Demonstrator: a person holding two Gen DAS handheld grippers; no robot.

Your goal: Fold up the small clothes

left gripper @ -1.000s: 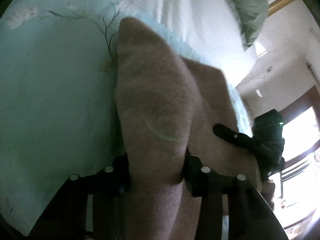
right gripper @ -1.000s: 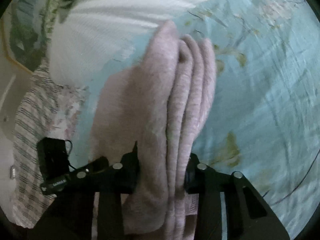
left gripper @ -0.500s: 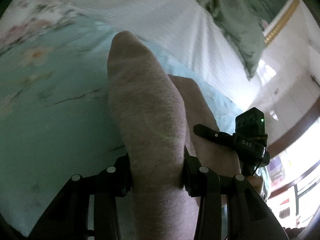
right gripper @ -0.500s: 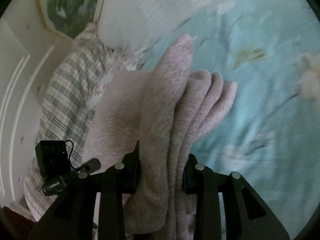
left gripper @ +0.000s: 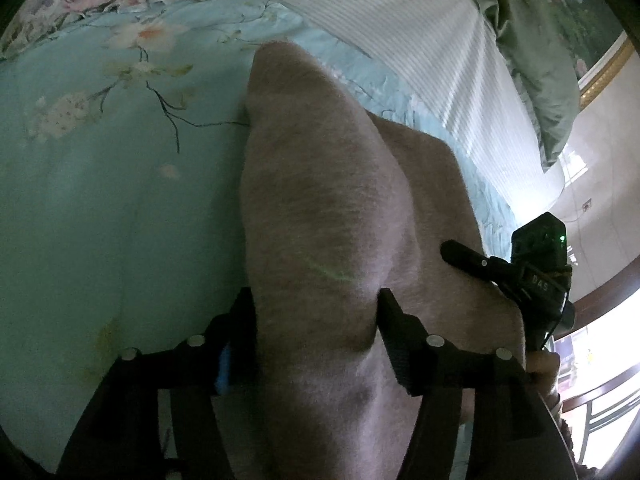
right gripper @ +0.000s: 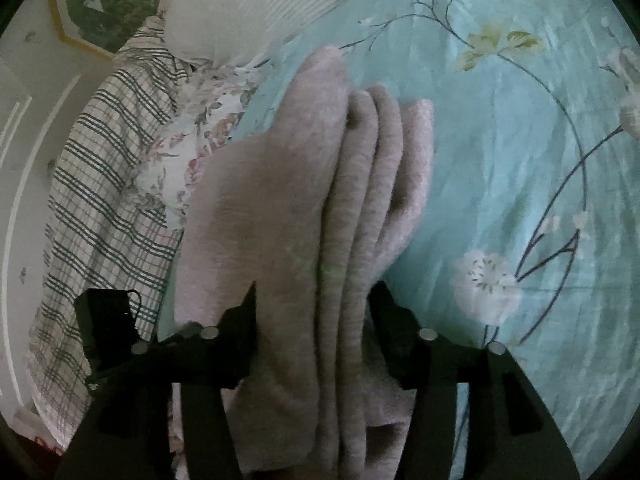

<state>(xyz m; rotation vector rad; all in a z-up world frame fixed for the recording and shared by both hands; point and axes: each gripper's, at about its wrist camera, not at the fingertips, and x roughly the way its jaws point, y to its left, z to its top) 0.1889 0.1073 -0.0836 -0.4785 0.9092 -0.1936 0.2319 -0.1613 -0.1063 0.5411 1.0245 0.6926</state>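
A folded pinkish-grey knit garment lies on the turquoise flowered bedsheet, several layers thick. My left gripper has its jaws opening with one end of the stack between them; the fabric still fills the gap. My right gripper is opening too, around the other end of the garment, where the layered edges show and a dark slit separates the cloth from the right finger. The right gripper's body shows in the left wrist view, and the left one's in the right wrist view.
A white striped cover and a green pillow lie beyond the garment. A plaid cloth and a flowered cloth are bunched at the sheet's left edge. A gold-framed picture hangs on the wall.
Both grippers carried the folded garment across the sheet, then slowed. Both pairs of jaws now stand wider around it than in the earlier frames.
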